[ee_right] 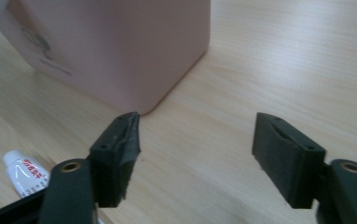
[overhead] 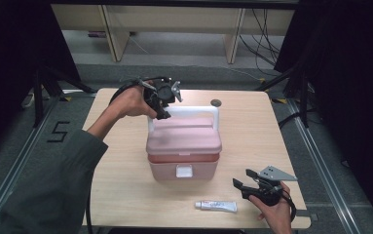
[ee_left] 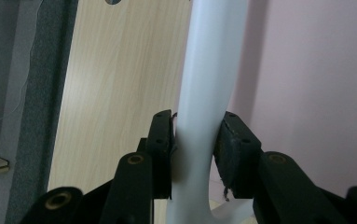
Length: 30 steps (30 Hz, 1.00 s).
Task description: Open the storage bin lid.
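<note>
A pink box with a white front latch and a raised white handle stands mid-table. My left gripper is shut on the handle's left end; in the left gripper view both pads press against the white handle. My right gripper hovers low near the front right of the table, open with nothing between its fingers. The pink box lies ahead of it, and a white tube rests on the table to its left. The same white tube lies in front of the box.
The wooden table has a small round hole behind the box. Its front edge runs just below the tube and my right hand. Dark stands and cables flank both sides of the table.
</note>
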Motion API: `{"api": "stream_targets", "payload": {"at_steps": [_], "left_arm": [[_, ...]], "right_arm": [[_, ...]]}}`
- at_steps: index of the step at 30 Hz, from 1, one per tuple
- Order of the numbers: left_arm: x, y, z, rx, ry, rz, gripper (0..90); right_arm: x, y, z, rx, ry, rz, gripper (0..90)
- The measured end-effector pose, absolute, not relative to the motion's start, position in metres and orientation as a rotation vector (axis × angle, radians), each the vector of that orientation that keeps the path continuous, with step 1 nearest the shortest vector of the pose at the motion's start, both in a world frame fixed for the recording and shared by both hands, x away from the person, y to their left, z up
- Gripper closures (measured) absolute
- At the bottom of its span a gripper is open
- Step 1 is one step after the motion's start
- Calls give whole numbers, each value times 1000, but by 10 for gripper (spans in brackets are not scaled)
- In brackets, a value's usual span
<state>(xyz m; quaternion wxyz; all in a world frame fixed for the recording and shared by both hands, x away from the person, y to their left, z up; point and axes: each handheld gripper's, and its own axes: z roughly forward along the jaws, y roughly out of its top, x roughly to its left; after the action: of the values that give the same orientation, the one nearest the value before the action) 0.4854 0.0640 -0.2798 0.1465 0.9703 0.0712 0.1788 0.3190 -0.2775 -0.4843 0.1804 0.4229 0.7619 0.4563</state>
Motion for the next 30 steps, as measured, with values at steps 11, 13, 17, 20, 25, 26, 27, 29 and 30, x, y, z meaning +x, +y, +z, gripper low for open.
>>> {"api": "stream_targets", "payload": {"at_steps": [11,13,17,20,25,26,27,29,30], "left_arm": [[490,65,-271,2784,222,513,674],[492,66,-271,2780,226,511,673],[492,65,-271,2779,222,512,673],[492,66,-271,2777,235,507,672],[492,66,-271,2774,238,506,671],[492,67,-271,2771,241,505,671],[492,67,-271,2768,234,509,671],[491,67,-272,2767,233,505,671],[491,68,-272,2764,232,507,671]], "right_arm": [[323,-276,-465,1006,2081,1533,714],[325,-274,-458,1000,2077,1558,756],[334,-266,-443,882,2093,1557,804],[345,-259,-434,825,2104,1555,820],[360,-249,-426,803,2093,1584,854],[364,-248,-425,772,2099,1591,857],[365,-247,-423,775,2113,1580,862],[369,-243,-422,768,2117,1596,866],[370,-242,-422,767,2125,1596,866]]}}
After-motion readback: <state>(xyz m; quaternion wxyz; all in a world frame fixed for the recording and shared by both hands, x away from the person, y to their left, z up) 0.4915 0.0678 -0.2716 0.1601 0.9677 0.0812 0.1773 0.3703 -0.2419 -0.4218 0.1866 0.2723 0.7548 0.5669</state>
